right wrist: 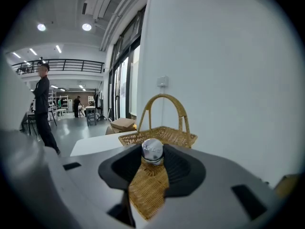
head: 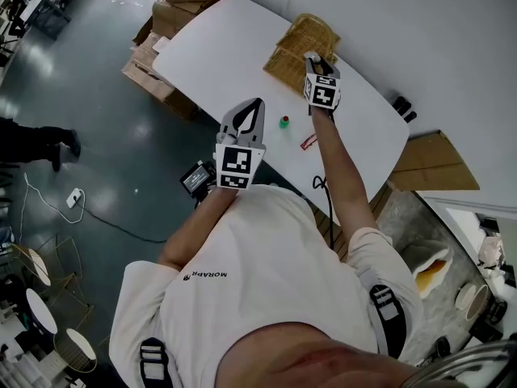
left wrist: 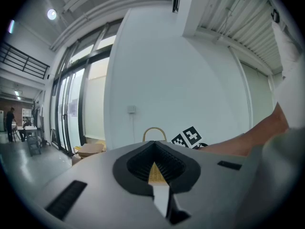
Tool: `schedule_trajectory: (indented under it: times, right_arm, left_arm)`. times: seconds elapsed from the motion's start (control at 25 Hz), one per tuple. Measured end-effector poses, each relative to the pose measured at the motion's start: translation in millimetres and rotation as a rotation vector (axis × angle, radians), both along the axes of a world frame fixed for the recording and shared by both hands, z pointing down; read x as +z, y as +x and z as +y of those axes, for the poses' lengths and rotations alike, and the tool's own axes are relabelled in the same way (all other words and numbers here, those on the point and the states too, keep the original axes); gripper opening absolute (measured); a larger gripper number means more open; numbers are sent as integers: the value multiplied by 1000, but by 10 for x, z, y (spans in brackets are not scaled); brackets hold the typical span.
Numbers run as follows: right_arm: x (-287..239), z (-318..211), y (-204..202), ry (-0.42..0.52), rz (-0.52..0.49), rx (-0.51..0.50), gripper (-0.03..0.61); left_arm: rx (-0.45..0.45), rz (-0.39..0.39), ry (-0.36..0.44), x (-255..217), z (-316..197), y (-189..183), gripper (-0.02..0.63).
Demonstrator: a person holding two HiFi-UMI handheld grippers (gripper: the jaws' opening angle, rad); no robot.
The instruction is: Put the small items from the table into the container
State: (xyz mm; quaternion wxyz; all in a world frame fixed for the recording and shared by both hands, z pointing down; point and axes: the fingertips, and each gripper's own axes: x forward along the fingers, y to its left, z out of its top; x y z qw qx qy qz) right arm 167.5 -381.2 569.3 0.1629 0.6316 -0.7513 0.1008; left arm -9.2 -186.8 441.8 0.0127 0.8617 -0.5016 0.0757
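A wicker basket [head: 300, 40] with a hoop handle stands at the far side of the white table [head: 234, 47]. My right gripper [head: 315, 57] hovers at the basket's near edge. In the right gripper view it [right wrist: 152, 152] is shut on a small silver round item [right wrist: 152, 150], with the basket [right wrist: 167, 136] just beyond. My left gripper [head: 257, 106] hangs over the table's near edge, jaws together and nothing in them [left wrist: 154, 148]. A small green-capped item [head: 284, 122] and a red-and-white item [head: 308, 142] lie on the table between the grippers.
A black object [head: 401, 107] lies at the table's right edge. Cardboard boxes [head: 174, 14] are stacked on the floor at the left end, and flat cardboard [head: 432, 164] lies to the right. A person [head: 40, 140] stands on the floor at far left.
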Motion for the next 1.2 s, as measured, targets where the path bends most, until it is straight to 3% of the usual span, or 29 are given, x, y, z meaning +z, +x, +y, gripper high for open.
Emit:
schedule_trajectory:
  times: [0.32,0.44,0.96,1.2]
  right_arm:
    - [159,-73,-23,-77,28,-11,159]
    - [131,-66,-56,-74,23,-28,253]
    - [-320,169,-104,81,-57,-41,254]
    - [-527,336,-63,158,-57,-19,95]
  left_arm:
    - [5,-6,-2,37,23,8,3]
    - [3,-4,-3,38,22,-15,3]
    - [19,12,1,22,64,-8,3]
    - [25,17,5,-10,72,8,3]
